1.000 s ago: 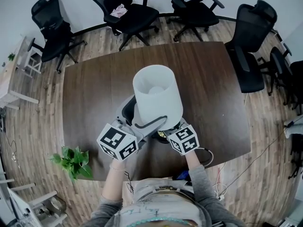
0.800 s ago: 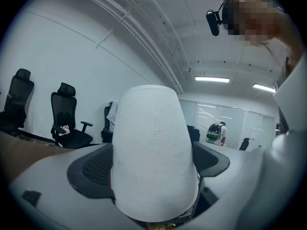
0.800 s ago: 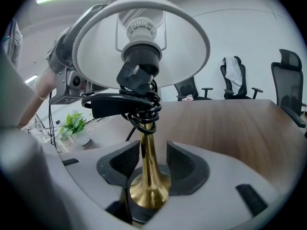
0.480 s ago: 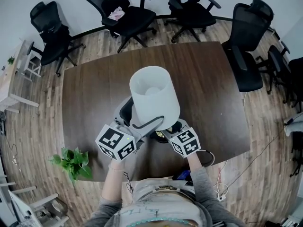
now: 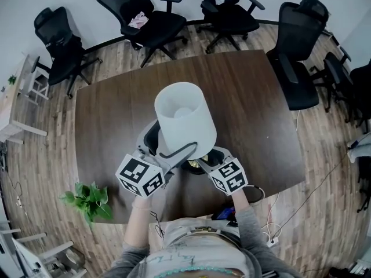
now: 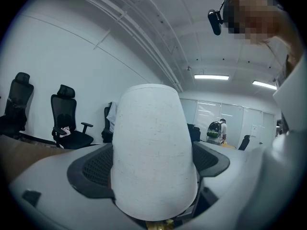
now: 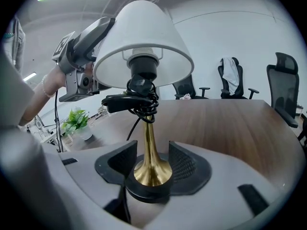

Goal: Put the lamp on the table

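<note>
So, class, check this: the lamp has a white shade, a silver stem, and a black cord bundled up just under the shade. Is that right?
Not quite. On the lamp the stem is brass-gold, not silver; the right gripper view shows it. The white shade and the black cord bundled just under it are as you said.

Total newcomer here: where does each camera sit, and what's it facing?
Head view: on the person's head, facing steeply down at lamp and table; left tongs, right tongs, forearms show.
Left gripper view: on left tongs, facing lampshade between its jaws; person's shirt shows.
Right gripper view: on right tongs, facing brass base; left hand shows.
Shared: all see the lamp.
</note>
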`<state>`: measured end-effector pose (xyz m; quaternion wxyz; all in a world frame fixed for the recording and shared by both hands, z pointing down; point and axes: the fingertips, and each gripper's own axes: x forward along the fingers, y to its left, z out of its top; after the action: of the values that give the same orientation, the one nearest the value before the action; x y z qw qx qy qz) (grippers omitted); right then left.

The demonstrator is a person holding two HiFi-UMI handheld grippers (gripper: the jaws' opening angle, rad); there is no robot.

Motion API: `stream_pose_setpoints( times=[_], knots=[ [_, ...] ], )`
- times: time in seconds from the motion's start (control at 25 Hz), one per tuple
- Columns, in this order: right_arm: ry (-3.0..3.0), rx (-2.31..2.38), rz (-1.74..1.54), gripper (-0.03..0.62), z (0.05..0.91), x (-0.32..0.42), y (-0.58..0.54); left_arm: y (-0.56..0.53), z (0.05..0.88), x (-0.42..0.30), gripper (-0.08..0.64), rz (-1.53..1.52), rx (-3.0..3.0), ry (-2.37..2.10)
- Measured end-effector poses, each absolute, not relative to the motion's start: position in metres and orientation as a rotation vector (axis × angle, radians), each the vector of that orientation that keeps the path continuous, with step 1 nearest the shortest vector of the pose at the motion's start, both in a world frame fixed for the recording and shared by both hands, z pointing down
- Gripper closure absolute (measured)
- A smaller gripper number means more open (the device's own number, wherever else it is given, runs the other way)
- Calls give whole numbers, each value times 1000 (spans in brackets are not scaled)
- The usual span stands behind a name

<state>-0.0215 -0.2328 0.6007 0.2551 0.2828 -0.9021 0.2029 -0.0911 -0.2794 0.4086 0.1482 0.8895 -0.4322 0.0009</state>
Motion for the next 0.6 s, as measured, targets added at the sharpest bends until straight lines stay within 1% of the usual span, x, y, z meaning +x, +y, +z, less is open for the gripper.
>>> stream_pose_setpoints(
  times=[0.52,0.6],
  knots=[
    [-2438,817,534,391,596,0,-222,-267,410,-84,28,30,2575,-1253],
    [-2441,827,525,422,594,3,-220,-265,410,-83,28,31,2574,-1256]
  ],
)
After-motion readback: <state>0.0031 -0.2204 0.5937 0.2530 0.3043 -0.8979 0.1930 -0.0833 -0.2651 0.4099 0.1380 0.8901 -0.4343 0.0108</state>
